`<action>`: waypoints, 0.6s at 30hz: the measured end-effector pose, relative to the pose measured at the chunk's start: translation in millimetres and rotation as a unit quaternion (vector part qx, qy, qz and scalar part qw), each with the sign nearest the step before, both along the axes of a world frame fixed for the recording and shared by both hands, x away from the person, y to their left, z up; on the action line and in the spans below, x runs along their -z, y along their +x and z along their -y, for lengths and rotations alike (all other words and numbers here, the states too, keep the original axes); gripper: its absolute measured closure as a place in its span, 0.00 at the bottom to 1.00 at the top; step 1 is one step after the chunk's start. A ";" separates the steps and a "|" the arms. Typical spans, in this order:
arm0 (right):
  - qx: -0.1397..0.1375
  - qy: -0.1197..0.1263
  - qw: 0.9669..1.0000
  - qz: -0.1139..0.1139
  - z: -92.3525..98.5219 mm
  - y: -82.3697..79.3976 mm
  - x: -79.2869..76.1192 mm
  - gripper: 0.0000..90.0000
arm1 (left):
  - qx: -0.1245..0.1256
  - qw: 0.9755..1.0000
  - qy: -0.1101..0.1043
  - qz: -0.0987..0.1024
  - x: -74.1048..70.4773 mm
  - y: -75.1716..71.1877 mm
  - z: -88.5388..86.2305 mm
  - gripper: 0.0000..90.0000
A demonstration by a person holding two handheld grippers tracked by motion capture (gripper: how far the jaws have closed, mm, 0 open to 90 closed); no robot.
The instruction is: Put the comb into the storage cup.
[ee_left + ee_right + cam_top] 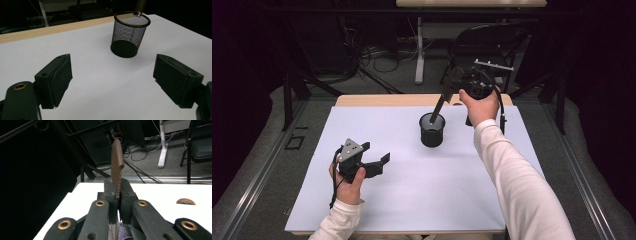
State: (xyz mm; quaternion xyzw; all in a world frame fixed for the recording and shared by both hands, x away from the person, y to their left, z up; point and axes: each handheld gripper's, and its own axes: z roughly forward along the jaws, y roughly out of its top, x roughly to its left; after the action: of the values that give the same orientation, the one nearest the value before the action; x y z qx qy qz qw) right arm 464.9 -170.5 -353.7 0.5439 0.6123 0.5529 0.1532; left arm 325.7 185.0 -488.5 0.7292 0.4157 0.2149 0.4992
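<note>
My right claw grips a brown flat tool over the mesh cup; my left claw lies spread and empty.

My right gripper [460, 82] is clenched on the brown tool [117, 160], the pads pinching its thin edge, the broad end sticking up past them in the right gripper view. From the high view the tool slants down from that claw and its dark lower end sits inside the black mesh cup [432, 131]; I cannot make out anything else in the cup. My left gripper [373, 156] rests well apart from the cup, toward my side of the white table [422, 200], jaws wide, nothing between them.
</note>
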 end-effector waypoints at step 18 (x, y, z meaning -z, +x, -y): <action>0.009 0.001 1.000 -0.011 2.4 1.9 16.3 0.97 | 0.007 1.000 0.007 -0.004 2.3 -0.6 2.8 0.18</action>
State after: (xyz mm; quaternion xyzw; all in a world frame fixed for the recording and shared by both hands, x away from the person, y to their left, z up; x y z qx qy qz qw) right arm 466.7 -172.8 -370.0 0.5558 0.6083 0.5462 0.1507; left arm 325.1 182.2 -490.8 0.7365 0.4108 0.2119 0.4938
